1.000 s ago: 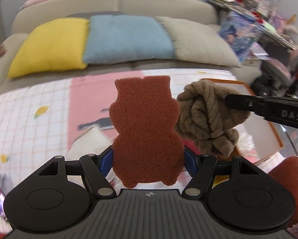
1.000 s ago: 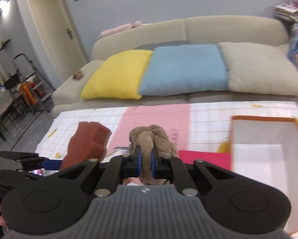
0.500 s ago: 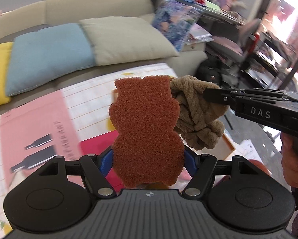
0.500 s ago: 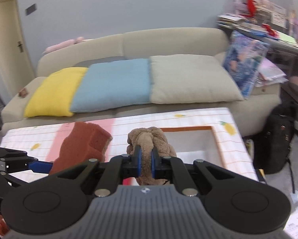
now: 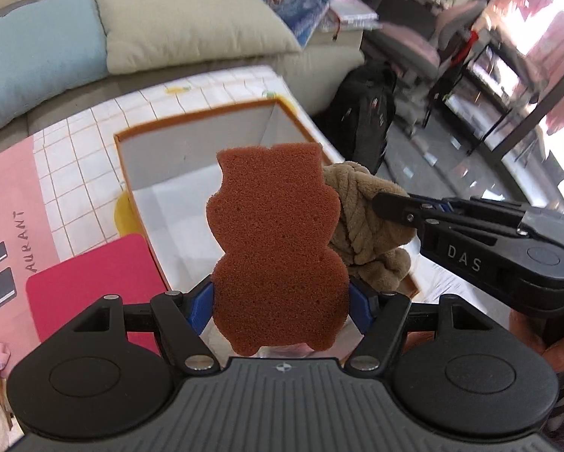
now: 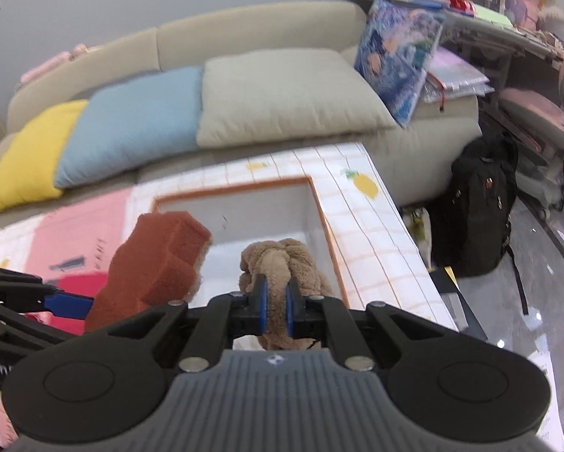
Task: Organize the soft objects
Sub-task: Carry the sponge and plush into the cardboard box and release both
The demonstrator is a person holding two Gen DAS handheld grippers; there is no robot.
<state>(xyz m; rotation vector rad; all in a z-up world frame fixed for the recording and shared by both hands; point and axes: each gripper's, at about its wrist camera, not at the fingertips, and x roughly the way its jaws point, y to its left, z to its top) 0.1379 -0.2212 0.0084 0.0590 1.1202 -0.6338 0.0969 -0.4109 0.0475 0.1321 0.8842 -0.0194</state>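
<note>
My left gripper (image 5: 281, 301) is shut on a brown bear-shaped sponge (image 5: 276, 241) and holds it upright above the near end of an orange-rimmed white box (image 5: 191, 122). My right gripper (image 6: 276, 310) is shut on a tan plush scrunchie (image 6: 282, 260) and holds it over the same box (image 6: 319, 211). The sponge also shows in the right wrist view (image 6: 154, 260), to the left of the scrunchie. The scrunchie shows in the left wrist view (image 5: 365, 226), just right of the sponge, held by the right gripper (image 5: 395, 209).
The box stands on a table with a tiled cloth (image 5: 78, 173) beside a magenta pad (image 5: 90, 282). A sofa with blue (image 6: 131, 132), yellow (image 6: 29, 162) and beige (image 6: 282, 94) cushions is behind. A black backpack (image 6: 477, 207) stands on the floor to the right.
Both grippers have swung right and tilted down with their loads. The box has come into full view under the sponge and scrunchie. Both grips are unchanged.
</note>
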